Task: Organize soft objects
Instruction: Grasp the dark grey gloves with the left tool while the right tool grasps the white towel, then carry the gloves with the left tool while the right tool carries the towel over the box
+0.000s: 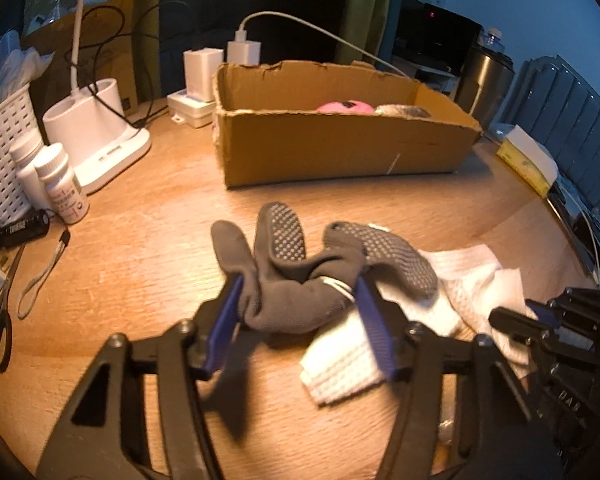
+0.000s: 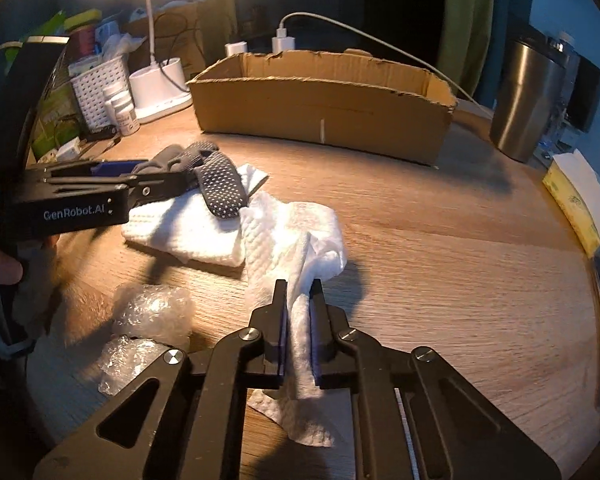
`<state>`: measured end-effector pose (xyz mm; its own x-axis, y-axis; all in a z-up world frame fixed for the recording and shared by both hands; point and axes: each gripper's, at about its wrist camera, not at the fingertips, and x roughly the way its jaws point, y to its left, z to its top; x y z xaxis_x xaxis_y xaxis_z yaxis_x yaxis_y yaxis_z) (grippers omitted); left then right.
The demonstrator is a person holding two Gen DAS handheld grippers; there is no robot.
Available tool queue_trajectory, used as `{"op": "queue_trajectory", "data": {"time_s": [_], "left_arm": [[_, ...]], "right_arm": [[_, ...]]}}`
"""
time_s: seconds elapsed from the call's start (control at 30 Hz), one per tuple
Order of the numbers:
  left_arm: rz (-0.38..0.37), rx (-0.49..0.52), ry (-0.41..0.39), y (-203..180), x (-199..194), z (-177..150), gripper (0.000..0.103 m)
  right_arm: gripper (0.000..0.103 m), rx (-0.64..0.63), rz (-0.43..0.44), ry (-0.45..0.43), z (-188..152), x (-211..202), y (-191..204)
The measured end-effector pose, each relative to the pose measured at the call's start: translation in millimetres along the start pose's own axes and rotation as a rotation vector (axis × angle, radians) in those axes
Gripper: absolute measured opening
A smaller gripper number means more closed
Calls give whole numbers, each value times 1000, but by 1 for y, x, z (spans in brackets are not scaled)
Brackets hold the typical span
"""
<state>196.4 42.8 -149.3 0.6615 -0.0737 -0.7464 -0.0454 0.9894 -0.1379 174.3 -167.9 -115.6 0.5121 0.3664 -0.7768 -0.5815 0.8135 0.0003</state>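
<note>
Home desk corner: round wooden tabletop (image 2: 440, 248), white desk lamp base (image 1: 96, 136), pill bottles (image 1: 62, 188), steel tumbler (image 2: 528, 100), tissue box (image 2: 580, 204).

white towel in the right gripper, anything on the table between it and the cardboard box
Nothing visible does. The white towel is pinched in the right gripper, and the wood table between it and the cardboard box is bare. The grey socks lie off to the left.

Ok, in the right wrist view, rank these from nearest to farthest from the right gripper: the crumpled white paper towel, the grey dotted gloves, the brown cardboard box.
1. Crumpled white paper towel: pinched in the right gripper itself.
2. Grey dotted gloves: mid-table, ahead and left, on a folded white towel.
3. Brown cardboard box: at the table's far side.
</note>
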Motion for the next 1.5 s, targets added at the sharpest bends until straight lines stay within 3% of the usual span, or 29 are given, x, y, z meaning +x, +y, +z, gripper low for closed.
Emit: {"op": "queue_trajectory", "data": {"time_s": [0.17,0.33,0.43,0.47,0.57,0.63,0.67,0.83,1.5], "left_arm": [[-14,4,-15,-1,-2,1,44],[-36,4,-18,-2,-4,2,44],[-39,-8,-12,0,-2,3,53],[-41,-23,-5,2,0,4,64],[-26,-46,32,4,10,4,67],[-18,-50,24,4,10,5,64],[-27,-56,24,5,10,4,52],[-45,-33,5,1,4,4,38],[-76,-2,-160,-16,-64,24,36]], "right_arm": [[10,26,-16,-32,3,-13,-14],[10,59,-22,-55,5,-21,-28],[10,69,-18,-61,5,-22,-32],[10,70,-16,-62,5,-22,-32],[10,71,-5,-64,6,-21,-31],[10,70,2,-67,5,-21,-30],[10,71,4,-69,5,-21,-31],[10,82,6,-86,5,-25,-35],[10,66,-25,-202,21,-65,-44]]}}
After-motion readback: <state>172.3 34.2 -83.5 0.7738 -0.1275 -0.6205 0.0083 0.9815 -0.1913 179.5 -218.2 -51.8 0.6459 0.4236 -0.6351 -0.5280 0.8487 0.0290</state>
